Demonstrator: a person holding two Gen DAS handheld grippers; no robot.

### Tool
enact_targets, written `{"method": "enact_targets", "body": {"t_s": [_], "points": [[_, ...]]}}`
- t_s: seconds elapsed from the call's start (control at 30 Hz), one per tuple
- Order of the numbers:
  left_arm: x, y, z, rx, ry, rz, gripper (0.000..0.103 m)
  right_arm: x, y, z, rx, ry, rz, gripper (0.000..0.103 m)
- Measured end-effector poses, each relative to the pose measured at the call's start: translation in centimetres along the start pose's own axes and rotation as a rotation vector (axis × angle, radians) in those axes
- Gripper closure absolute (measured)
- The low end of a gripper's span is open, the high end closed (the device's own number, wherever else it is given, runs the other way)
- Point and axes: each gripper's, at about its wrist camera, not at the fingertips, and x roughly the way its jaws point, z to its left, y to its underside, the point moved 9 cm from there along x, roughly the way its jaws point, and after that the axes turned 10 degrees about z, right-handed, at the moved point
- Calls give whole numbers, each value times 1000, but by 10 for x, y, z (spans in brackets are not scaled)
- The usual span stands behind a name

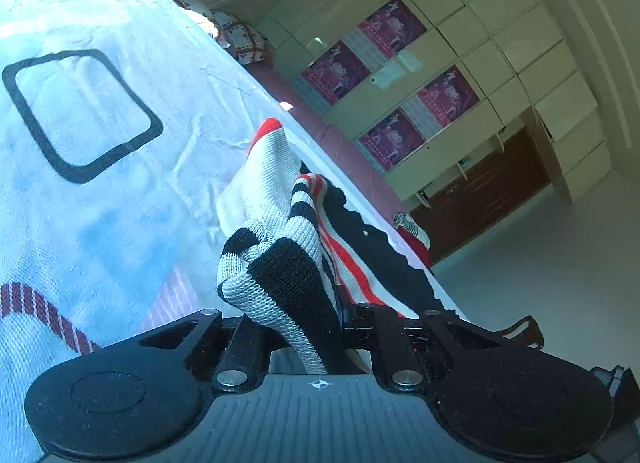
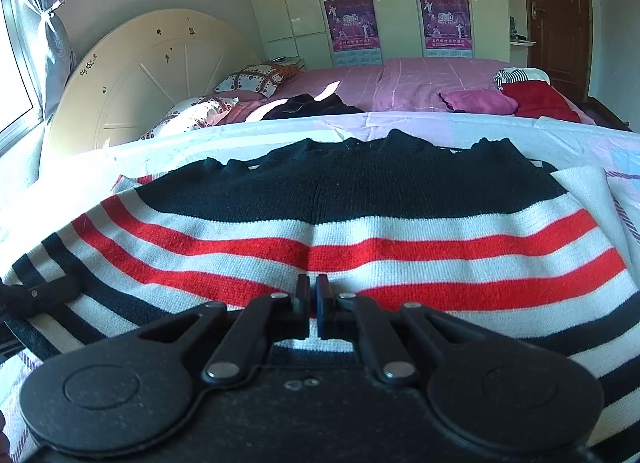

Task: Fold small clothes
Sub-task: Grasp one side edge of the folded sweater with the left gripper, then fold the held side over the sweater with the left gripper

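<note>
Sweater [image 2: 360, 223] stripes run crosswise; left gripper [image 1: 304, 327] clamps its sleeve, right gripper [image 2: 313, 299] closed atop it.

My left gripper's fingertips [image 1: 304, 303] are lying buried under the bunched striped sweater [image 1: 280, 247]. The sweater's lower hem is running off the right wrist view at six o'clock. Poster lettering [image 2: 446, 19] is reading too small to decipher.

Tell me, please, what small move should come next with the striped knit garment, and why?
Probably carry the gathered corner across the striped knit sweater: the left hand-held gripper is shut on that bunched fabric, while the right hand-held gripper sits closed on the flat middle, seemingly pinning it.
</note>
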Motion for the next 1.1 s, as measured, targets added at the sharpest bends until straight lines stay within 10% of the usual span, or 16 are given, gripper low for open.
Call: {"method": "enact_targets", "body": {"t_s": [0.57, 0.93, 1.03, 1.1], "points": [[4, -10, -203, 641, 60, 89, 91, -40, -5, -48, 223, -189, -105, 95], [83, 133, -285, 801, 190, 467, 90, -100, 60, -168, 422, -223, -78, 96], [72, 153, -280, 862, 156, 503, 75, -95, 81, -181, 478, -287, -39, 101], [44, 145, -280, 862, 164, 466, 39, -101, 82, -185, 493, -293, -67, 99]]}}
